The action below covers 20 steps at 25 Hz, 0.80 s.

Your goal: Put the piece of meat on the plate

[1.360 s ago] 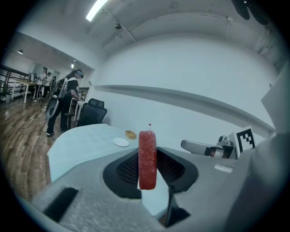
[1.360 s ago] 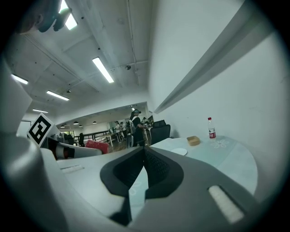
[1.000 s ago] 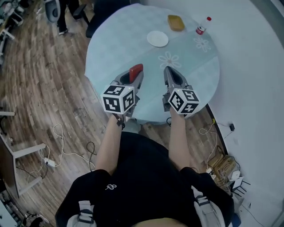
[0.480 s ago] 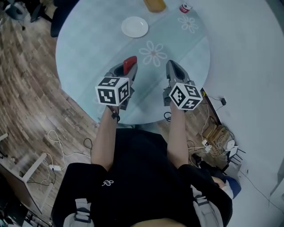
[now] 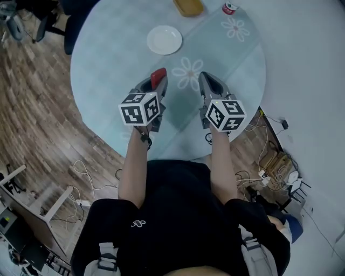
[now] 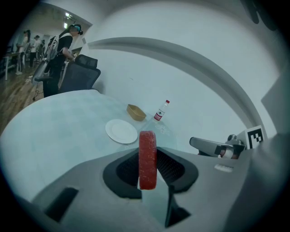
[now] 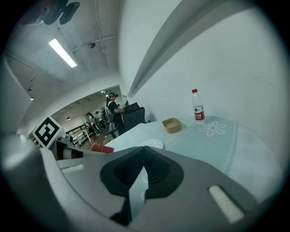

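Slipping risk: left gripper (image 5: 157, 86) pinches meat (image 5: 158, 77) upright by its flat sides, above table (image 5: 108, 70); slack grip or tilt drops it short of plate (image 5: 164, 40). Plate well ahead, bare tabletop between, open path. Right gripper (image 5: 207, 83) jaws together, empty, alongside. Bowl (image 5: 187, 6), bottle (image 5: 230, 8) beyond plate, near far edge.

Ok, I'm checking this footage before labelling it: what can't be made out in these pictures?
Bottle: head view, top edge cuts off its upper part; label print too small in both gripper views.
Tan bowl: head view, top edge cuts off its far side.
Piece of meat: head view, left tongs hide all but its red tip.
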Tool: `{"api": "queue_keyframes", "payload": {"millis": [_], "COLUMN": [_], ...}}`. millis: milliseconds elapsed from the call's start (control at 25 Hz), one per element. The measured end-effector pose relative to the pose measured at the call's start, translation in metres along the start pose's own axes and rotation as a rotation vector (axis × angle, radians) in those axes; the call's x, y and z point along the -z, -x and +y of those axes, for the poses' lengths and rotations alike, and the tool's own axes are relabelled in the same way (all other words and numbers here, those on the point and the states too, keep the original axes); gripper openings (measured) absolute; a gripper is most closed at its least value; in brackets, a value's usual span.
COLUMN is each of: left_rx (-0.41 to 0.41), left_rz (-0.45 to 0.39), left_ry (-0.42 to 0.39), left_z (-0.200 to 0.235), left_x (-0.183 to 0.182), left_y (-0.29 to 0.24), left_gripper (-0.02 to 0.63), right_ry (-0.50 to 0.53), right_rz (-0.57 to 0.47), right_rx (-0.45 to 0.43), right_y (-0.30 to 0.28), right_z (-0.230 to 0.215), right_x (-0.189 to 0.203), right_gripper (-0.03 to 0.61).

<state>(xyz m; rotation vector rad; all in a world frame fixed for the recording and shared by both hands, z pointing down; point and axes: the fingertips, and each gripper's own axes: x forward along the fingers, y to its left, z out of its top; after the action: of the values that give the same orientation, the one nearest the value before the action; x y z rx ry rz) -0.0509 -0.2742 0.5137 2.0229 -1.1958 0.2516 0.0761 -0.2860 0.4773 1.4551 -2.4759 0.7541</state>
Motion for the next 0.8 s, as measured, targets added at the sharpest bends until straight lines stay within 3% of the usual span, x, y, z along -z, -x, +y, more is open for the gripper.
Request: {"api": "queue_keyframes", "payload": {"millis": [280, 800], "left_rx": [-0.01, 0.093], "left_rz": [0.067, 0.102], "left_ry": [-0.012, -0.005], "left_z": [0.036, 0.073], "left_x": [-0.006, -0.049], "left_y": [-0.054, -0.154], "left_gripper": [0.089, 0.089], "right_ry": [-0.047, -0.081], "right_rz": [0.051, 0.116], "right_rx": [-0.007, 0.012], "right_y": [-0.029, -0.032], "right_z": [-0.016, -0.023], "right_x": [0.023, 0.054], "right_gripper": [0.011, 0.011]}}
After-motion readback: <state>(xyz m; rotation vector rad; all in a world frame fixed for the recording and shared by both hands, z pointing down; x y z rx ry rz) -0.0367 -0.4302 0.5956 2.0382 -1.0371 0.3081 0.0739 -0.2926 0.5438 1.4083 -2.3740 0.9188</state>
